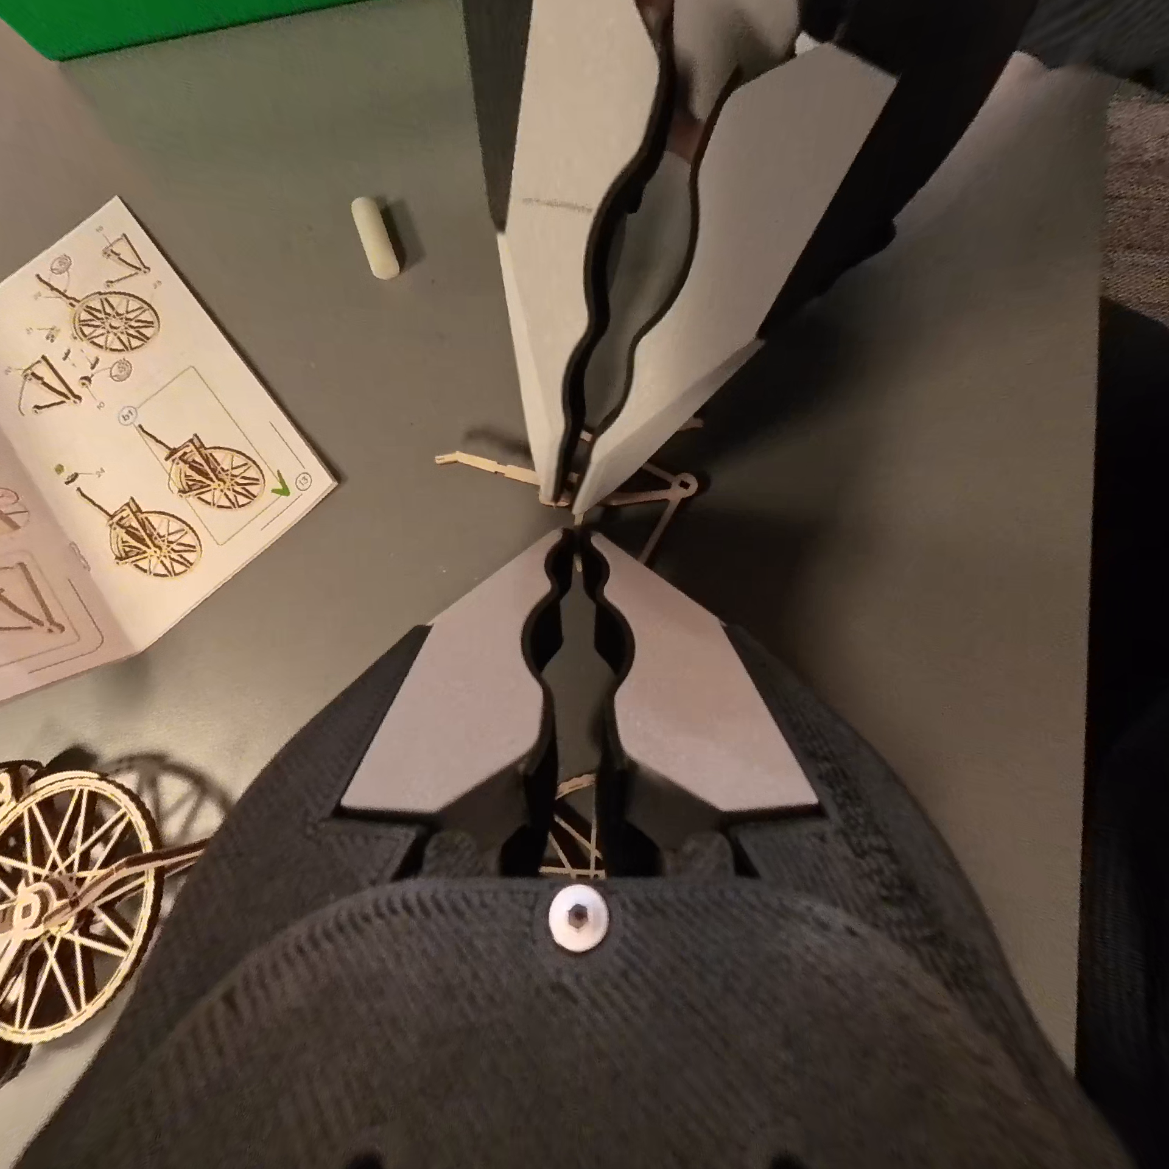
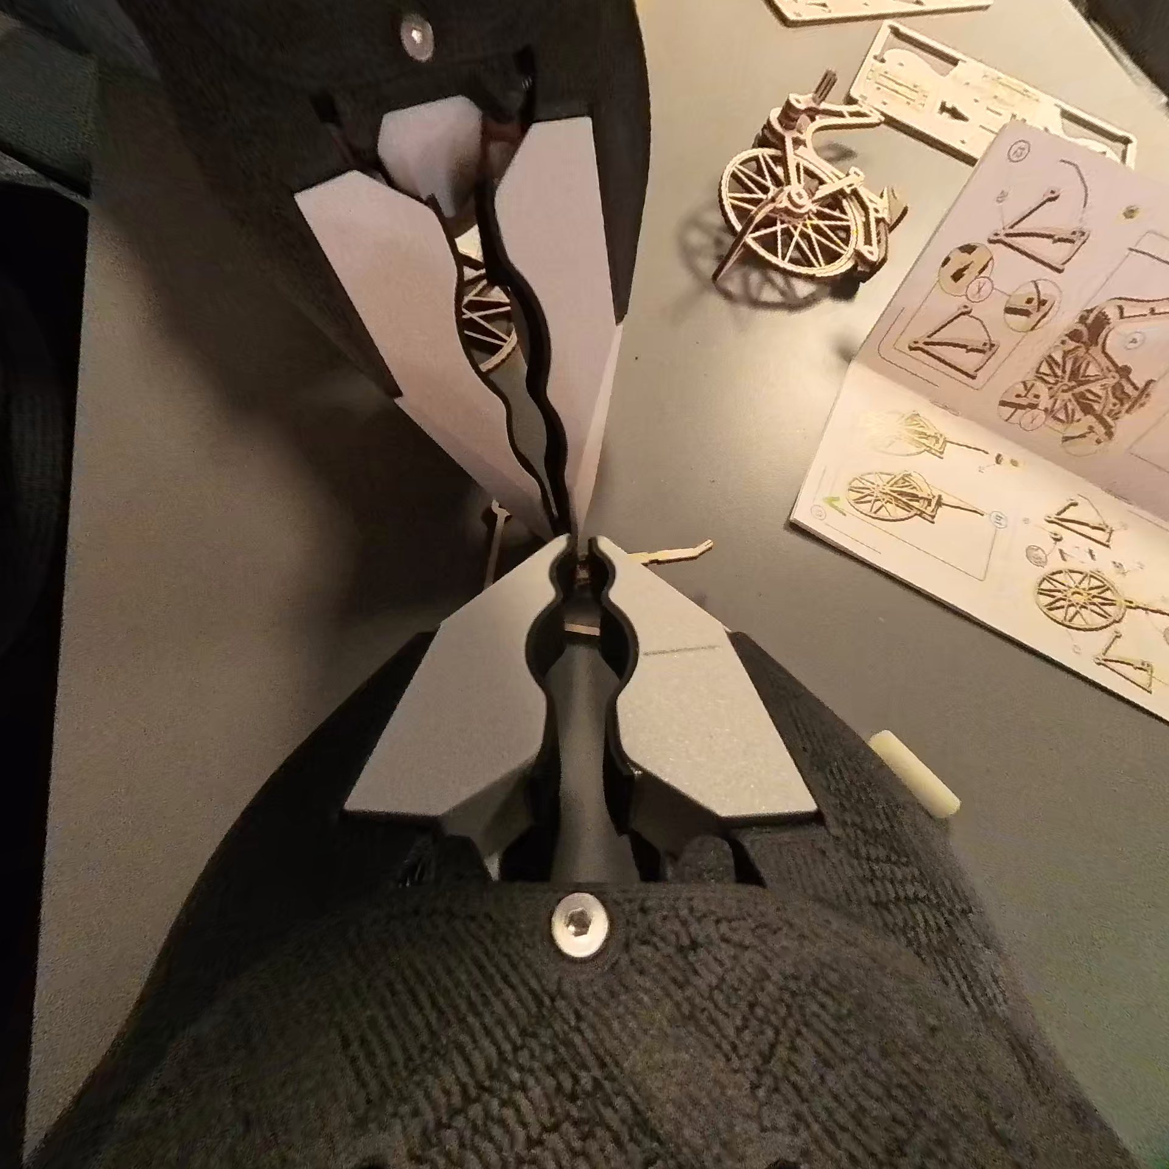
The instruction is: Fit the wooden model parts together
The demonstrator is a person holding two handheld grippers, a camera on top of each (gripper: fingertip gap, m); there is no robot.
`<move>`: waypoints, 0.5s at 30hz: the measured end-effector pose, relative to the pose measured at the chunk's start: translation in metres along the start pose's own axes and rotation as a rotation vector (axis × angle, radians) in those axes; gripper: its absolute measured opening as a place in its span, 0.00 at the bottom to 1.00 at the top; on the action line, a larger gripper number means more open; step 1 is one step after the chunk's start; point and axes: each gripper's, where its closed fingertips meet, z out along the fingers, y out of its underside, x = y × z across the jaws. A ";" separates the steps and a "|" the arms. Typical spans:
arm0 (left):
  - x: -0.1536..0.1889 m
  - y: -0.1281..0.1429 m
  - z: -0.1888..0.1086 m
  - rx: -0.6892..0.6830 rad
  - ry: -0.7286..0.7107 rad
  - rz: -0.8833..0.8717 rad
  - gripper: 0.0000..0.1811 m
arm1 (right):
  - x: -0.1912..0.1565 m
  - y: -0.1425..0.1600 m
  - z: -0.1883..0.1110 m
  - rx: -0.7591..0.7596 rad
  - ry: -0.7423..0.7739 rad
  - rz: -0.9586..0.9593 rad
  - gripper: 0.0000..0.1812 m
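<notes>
My left gripper and right gripper meet tip to tip just above the grey table. The right gripper, which enters the left wrist view from the top, is shut on a thin wooden frame part. The part's ends stick out on both sides of the tips. The left gripper, at the top of the right wrist view, is shut on a thin wooden strip. A spoked wheel shows through the gap between its fingers. I cannot tell whether wheel and strip are joined.
An open instruction booklet lies on the table and also shows in the right wrist view. Also there are a white stick, an assembled wheel model, wooden part sheets and a green box. The table edge is close. Left and right tips are no more than a few centimetres apart.
</notes>
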 end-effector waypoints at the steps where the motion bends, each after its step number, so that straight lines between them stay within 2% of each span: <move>1: 0.000 0.000 0.000 -0.001 0.000 -0.001 0.01 | 0.001 0.000 0.000 -0.002 0.005 0.001 0.00; 10: -0.001 0.000 0.000 0.006 0.001 -0.014 0.01 | 0.006 -0.001 -0.011 0.029 0.013 -0.020 0.04; 15: -0.002 -0.001 0.001 0.009 -0.002 -0.013 0.00 | 0.002 0.000 -0.008 0.014 -0.005 -0.047 0.04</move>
